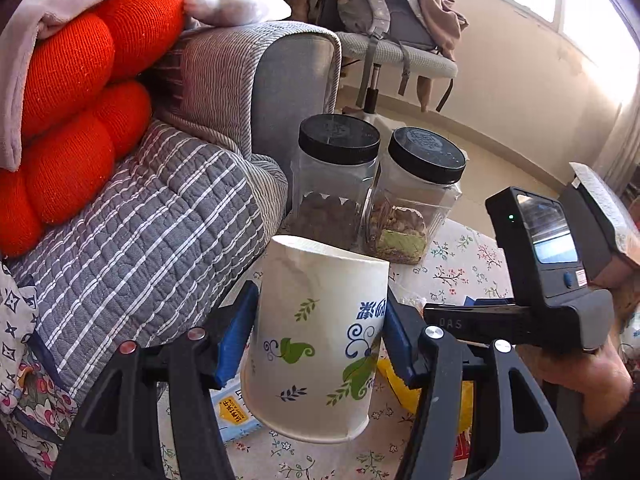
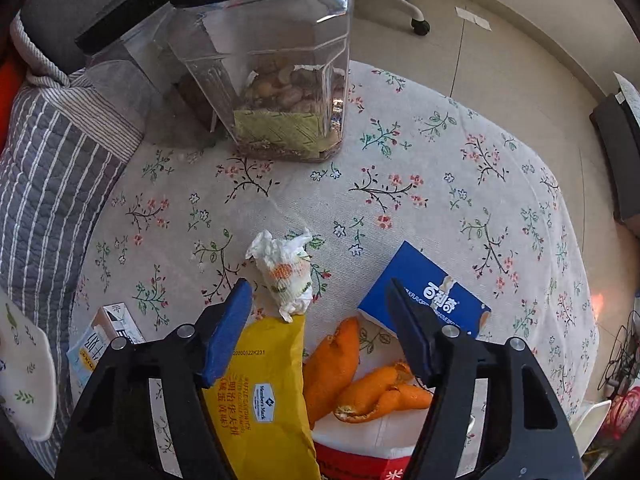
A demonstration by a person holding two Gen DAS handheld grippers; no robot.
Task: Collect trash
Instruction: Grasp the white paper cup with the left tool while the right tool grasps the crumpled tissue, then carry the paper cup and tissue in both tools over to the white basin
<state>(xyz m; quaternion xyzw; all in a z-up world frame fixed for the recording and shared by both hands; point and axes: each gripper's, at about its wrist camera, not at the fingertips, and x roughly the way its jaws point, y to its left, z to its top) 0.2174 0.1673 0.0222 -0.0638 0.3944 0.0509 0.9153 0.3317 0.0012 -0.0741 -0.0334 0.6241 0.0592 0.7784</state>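
My left gripper [image 1: 318, 336] is shut on a white paper cup [image 1: 316, 340] with green leaf print, held upside down above the table. My right gripper [image 2: 318, 300] is open and empty, hovering low over the trash on the floral tablecloth [image 2: 440, 168]: a crumpled tissue [image 2: 286, 272] just ahead of the left finger, a yellow snack wrapper [image 2: 260, 392] under that finger, orange peels [image 2: 360, 384] between the fingers, and a blue box [image 2: 428, 296] behind the right finger. A small milk carton [image 2: 100, 340] lies at the left. The cup's edge [image 2: 24, 376] shows at the far left.
Two clear jars with black lids [image 1: 340, 184] [image 1: 416, 196] stand at the table's far side. A sofa with a grey striped quilt [image 1: 140, 220] and orange cushions [image 1: 80, 100] is to the left. An office chair [image 1: 384, 52] stands behind. A red-and-white pack [image 2: 352, 456] lies under the peels.
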